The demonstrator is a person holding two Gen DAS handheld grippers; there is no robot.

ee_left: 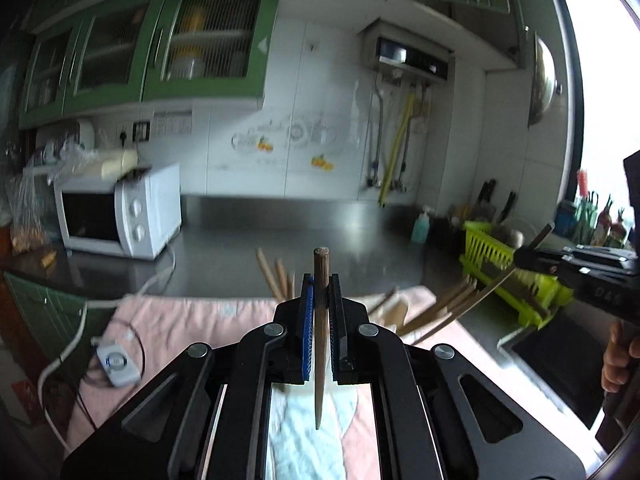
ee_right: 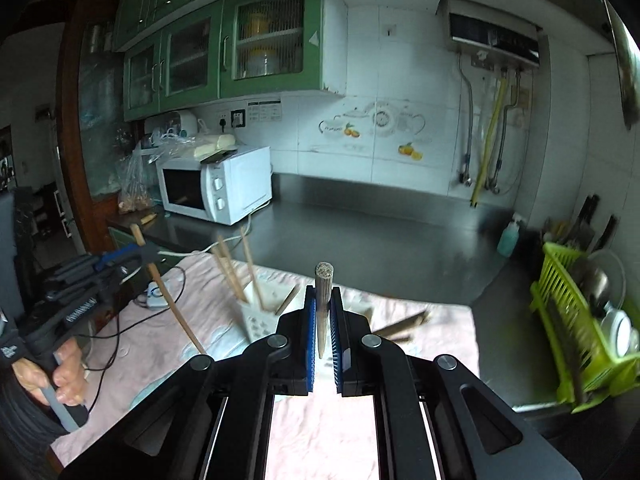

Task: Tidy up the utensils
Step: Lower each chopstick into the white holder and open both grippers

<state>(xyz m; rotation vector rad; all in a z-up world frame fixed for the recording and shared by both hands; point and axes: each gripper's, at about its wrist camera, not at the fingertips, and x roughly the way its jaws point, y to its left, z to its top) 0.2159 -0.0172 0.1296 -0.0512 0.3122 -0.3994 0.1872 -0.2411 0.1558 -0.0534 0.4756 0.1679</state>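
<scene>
My left gripper [ee_left: 321, 280] is shut on a dark brown chopstick [ee_left: 321, 336] that stands upright between the blue pads. My right gripper [ee_right: 322, 292] is shut on a lighter wooden chopstick [ee_right: 323, 308], also upright. Both are held above a pink cloth [ee_right: 160, 364]. A white utensil holder [ee_right: 262, 316] stands on the cloth with several wooden chopsticks [ee_right: 230, 268] leaning in it; in the left view their tips [ee_left: 276, 276] rise behind my gripper. More chopsticks [ee_right: 404, 326] lie on the cloth to the right. The right gripper shows in the left view [ee_left: 532, 258], the left one in the right view [ee_right: 136, 254].
A white microwave [ee_right: 216, 186] stands at the back left on the dark counter [ee_right: 360, 236]. A green dish rack [ee_right: 580, 320] with dishes sits at the right, a soap bottle [ee_right: 509, 236] behind it. A white cable and switch box [ee_left: 118, 364] lie on the cloth's left.
</scene>
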